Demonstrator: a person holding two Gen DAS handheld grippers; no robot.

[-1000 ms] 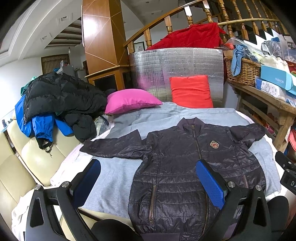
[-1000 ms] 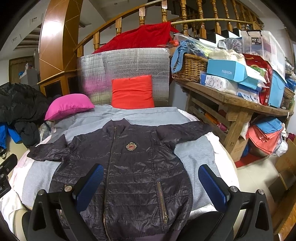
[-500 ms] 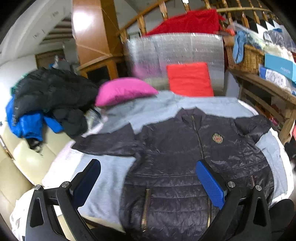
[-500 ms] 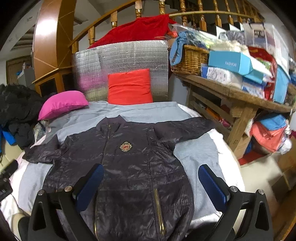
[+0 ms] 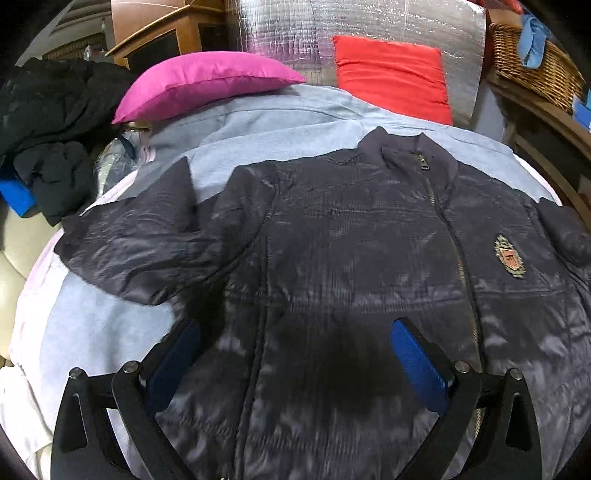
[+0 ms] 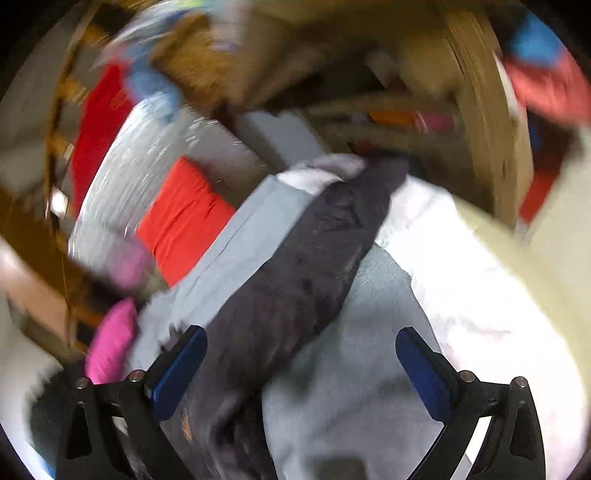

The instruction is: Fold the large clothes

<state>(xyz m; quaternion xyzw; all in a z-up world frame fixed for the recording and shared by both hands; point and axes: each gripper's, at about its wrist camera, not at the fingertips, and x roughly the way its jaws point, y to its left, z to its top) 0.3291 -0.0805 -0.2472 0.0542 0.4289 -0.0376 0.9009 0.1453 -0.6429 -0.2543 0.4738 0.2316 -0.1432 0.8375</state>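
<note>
A dark quilted jacket lies spread front-up on a light grey-blue sheet that covers the bed, its zip closed to the collar and a small crest badge on the chest. One sleeve stretches out sideways across the sheet. The left gripper hangs low over the jacket's lower front, its blue-padded fingers spread wide apart with nothing between them. Behind the jacket, a pink pillow and a red cushion rest against a silver foil panel; a heap of black clothing sits off to the side. The right wrist view is heavily blurred and tilted, but the right gripper appears to hover over the jacket's other sleeve, its fingers likewise wide apart and empty.
</note>
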